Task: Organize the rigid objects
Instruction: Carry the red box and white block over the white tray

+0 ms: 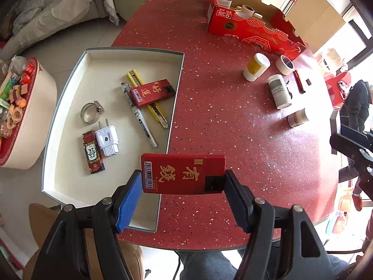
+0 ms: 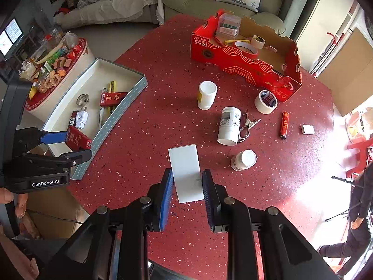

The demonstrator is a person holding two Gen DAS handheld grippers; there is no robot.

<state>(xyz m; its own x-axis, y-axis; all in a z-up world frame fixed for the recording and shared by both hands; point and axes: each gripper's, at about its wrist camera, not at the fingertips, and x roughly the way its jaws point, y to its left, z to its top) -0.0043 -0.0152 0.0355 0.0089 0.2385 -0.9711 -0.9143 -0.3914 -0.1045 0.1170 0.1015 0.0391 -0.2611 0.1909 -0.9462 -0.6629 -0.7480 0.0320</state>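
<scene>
We hold a red box with gold characters point(image 1: 184, 173) lengthwise in our left gripper point(image 1: 183, 184), its fingers point(image 1: 129, 197) pressed on both short ends, above the near corner of the white tray point(image 1: 70, 88). Our right gripper point(image 2: 187, 186) has its fingers point(image 2: 166, 198) closed on a flat white card point(image 2: 186, 172), raised over the red speckled desk point(image 2: 151, 128). In the tray lie another red box point(image 1: 151, 92), a white plug point(image 1: 106, 141), a marker point(image 1: 139, 116) and a hose clamp point(image 1: 89, 112). White bottles point(image 2: 229, 126) and a tape roll point(image 2: 265, 101) sit farther out, near a red carton point(image 2: 244, 63).
</scene>
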